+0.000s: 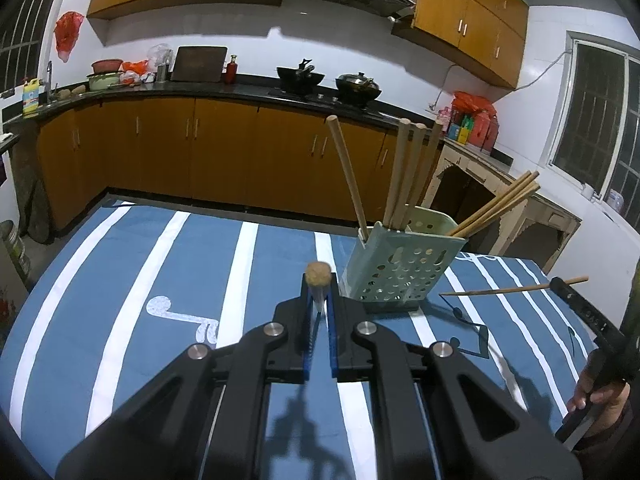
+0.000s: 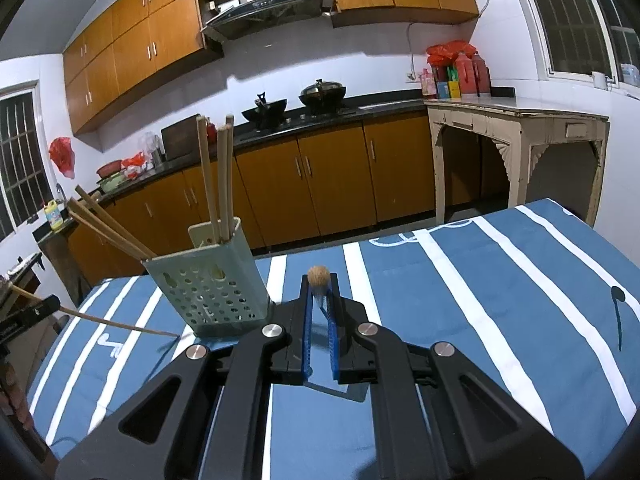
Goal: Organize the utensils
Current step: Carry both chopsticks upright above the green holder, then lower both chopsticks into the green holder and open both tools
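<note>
A pale green perforated utensil holder (image 1: 400,268) (image 2: 208,284) stands on the blue striped tablecloth (image 1: 160,280) and holds several wooden chopsticks (image 1: 408,172) (image 2: 218,176). My left gripper (image 1: 319,294) is shut on a chopstick (image 1: 318,274), seen end-on, just left of the holder. My right gripper (image 2: 319,294) is shut on another chopstick (image 2: 318,276), seen end-on, just right of the holder. Each gripper shows at the other view's edge with its chopstick (image 1: 512,290) (image 2: 104,322) pointing at the holder's base.
The table's far edge (image 1: 240,220) runs behind the holder. Beyond it are a kitchen counter (image 1: 200,92) with woks (image 1: 356,88) and a cream side table (image 2: 520,120).
</note>
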`<state>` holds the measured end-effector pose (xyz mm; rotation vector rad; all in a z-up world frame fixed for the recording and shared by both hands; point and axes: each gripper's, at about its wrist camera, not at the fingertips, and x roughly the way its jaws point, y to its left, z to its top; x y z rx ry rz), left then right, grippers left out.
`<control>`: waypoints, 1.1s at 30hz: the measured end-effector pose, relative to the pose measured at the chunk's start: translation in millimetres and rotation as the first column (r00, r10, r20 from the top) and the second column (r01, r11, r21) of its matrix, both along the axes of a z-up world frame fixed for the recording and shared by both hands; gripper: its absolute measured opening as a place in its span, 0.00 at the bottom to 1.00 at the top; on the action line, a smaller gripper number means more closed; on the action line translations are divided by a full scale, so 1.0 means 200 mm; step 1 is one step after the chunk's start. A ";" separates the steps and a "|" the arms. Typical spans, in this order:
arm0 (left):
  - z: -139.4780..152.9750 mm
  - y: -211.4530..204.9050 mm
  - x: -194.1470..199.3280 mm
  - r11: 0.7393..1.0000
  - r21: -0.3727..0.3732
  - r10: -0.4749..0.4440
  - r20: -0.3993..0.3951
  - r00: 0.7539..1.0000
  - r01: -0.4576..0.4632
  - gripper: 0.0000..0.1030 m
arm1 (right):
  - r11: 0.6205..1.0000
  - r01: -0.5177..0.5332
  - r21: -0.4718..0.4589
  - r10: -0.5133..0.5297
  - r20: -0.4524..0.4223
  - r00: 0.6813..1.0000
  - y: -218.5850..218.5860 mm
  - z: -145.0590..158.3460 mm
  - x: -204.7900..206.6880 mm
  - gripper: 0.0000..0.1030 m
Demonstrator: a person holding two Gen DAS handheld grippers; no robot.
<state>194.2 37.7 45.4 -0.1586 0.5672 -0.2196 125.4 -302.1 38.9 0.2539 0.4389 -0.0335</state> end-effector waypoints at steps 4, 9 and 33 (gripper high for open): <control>0.02 0.01 0.00 1.000 0.016 0.003 0.013 1.000 -0.003 0.07 | 1.000 -0.008 0.011 0.008 0.035 0.999 -0.01 0.07 -0.01 0.08; 0.10 0.00 -0.03 1.000 0.021 -0.018 0.040 0.999 0.017 0.07 | 0.999 -0.030 0.025 0.028 0.081 0.996 -0.01 0.18 -0.02 0.08; 0.65 -0.24 -0.08 0.991 -0.088 -0.060 0.350 0.935 0.096 0.07 | 0.990 -0.137 0.030 0.113 0.404 0.908 0.12 0.63 -0.05 0.08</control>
